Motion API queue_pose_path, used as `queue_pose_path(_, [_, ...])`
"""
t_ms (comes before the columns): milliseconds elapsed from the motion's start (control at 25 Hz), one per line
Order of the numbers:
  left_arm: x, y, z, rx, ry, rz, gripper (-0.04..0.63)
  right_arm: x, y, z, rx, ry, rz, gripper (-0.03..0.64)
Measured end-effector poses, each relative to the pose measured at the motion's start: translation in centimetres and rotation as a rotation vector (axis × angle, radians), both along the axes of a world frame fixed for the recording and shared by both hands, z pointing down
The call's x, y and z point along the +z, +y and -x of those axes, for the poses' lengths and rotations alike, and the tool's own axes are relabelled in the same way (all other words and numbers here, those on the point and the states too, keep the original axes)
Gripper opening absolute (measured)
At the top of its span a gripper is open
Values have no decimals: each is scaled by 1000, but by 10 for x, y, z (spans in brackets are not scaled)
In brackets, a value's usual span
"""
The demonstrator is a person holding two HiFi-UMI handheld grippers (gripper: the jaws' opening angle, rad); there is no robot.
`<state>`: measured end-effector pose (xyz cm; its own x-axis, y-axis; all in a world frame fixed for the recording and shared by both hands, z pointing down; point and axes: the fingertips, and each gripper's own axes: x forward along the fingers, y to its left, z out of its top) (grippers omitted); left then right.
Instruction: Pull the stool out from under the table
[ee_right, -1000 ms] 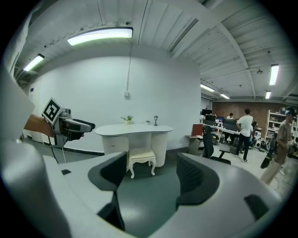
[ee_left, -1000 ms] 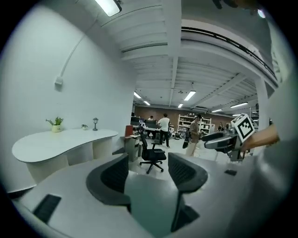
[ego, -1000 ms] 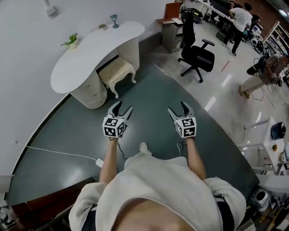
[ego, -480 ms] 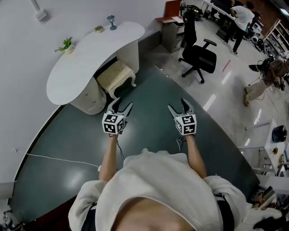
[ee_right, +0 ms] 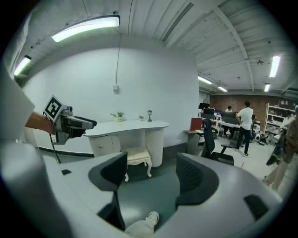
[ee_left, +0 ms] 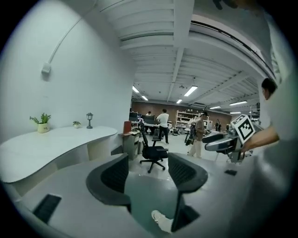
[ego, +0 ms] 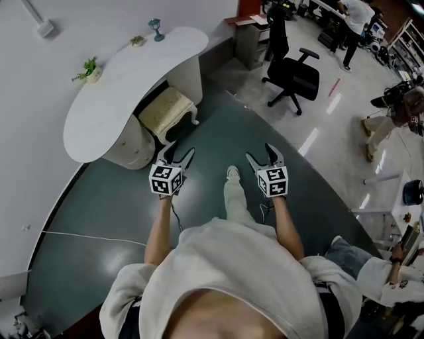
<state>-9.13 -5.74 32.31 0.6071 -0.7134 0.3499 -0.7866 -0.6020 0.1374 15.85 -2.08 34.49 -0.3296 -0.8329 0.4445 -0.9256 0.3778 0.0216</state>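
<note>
A cream cushioned stool (ego: pixel 169 111) with white curved legs stands partly under the curved white table (ego: pixel 126 86) at the upper left; the right gripper view shows the stool (ee_right: pixel 138 156) straight ahead below the table (ee_right: pixel 128 125). My left gripper (ego: pixel 177 154) is open and empty, just short of the stool's near corner. My right gripper (ego: pixel 265 155) is open and empty too, over the dark green floor to the stool's right. In the left gripper view the open left gripper (ee_left: pixel 148 173) faces the office chair, with the table (ee_left: pixel 51 148) at the left.
A black office chair (ego: pixel 291 74) stands on the pale floor at the upper right. Small plants (ego: pixel 88 68) and a little lamp (ego: pixel 156 28) sit on the table. A white cable (ego: pixel 93 237) crosses the floor at the left. People (ego: pixel 354 16) stand far off. My shoe (ego: pixel 232 173) steps forward between the grippers.
I have walked toward the table: stool and table lie nearer to both grippers, which keep their open pose. My leg has swung forward between them.
</note>
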Motion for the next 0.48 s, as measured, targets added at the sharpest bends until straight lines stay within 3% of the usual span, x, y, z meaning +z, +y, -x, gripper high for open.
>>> queue_pose_path(480, [13, -134, -41, -11, -8, 13, 261, 16, -138, -36, -16, -18, 8, 311])
